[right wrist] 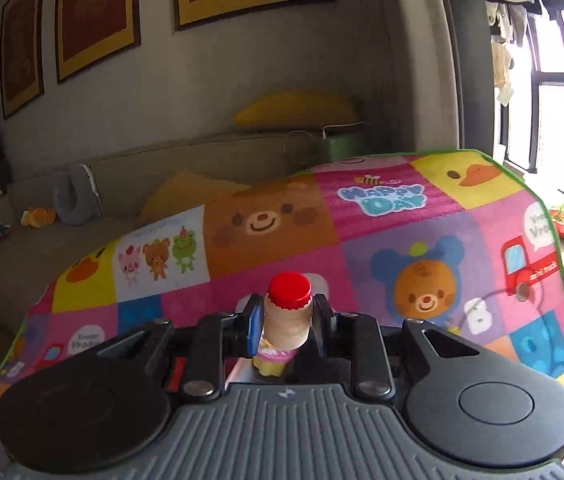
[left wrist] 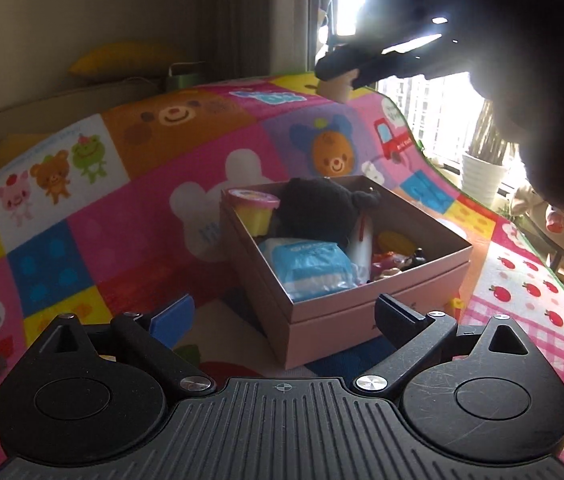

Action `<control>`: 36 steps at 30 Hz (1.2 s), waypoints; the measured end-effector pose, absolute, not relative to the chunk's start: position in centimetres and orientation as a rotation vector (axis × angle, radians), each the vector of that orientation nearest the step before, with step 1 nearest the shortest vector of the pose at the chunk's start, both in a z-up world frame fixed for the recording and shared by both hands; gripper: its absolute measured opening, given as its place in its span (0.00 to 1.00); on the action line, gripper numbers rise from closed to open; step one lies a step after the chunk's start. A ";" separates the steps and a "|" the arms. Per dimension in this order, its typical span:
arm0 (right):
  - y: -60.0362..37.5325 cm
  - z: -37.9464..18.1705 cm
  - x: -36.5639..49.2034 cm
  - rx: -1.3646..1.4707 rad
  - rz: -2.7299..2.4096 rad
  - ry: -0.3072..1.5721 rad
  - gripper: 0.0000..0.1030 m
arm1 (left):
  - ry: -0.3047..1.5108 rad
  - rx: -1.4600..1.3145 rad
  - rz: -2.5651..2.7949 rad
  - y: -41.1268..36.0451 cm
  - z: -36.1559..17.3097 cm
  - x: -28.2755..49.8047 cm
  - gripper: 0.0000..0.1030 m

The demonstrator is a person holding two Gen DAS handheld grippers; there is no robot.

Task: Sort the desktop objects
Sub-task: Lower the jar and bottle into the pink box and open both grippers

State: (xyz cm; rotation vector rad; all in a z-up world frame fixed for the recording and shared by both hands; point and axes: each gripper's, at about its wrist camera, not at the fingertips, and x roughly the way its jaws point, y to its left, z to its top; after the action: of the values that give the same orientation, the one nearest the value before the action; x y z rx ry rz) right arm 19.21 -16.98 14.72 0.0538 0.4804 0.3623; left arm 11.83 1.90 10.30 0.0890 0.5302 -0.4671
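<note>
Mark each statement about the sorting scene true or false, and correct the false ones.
1. The right claw grips a small bottle with a red cap. True.
2. The left claw grips a blue packet. False: it is open and empty; the blue packet lies in the pink box.
3. The pink box is empty. False: it holds several things.
4. The box stands on a colourful cartoon mat. True.

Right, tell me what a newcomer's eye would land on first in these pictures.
First, the bright cartoon play mat with bears and a "Happy Day" patch, covering the whole surface. Next, the small red-capped bottle pinched upright in the right claw, held above the mat. Then the pink box on the mat ahead of the open left claw, filled with toys and a blue tissue pack.
</note>
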 end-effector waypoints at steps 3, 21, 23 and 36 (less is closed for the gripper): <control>-15.2 14.1 22.8 0.105 0.400 0.589 0.25 | 0.541 0.081 -0.456 2.4 9.7 11.8 0.97; -21.5 9.0 17.3 0.101 0.240 0.623 0.54 | 0.590 0.006 -0.428 1.4 7.3 10.7 1.00; -22.4 8.1 14.6 0.088 0.230 0.605 0.70 | 0.600 0.017 -0.391 1.0 7.1 10.2 1.00; -20.6 -1.8 4.7 -0.037 0.144 0.686 1.00 | 0.622 0.171 -0.153 -1.3 5.0 6.9 1.00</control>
State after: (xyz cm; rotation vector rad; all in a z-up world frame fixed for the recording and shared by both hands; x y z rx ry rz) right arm 4.72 -20.64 -1.76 -0.0368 0.6861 0.1436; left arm 6.92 -1.28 5.04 0.1710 0.6220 -0.1527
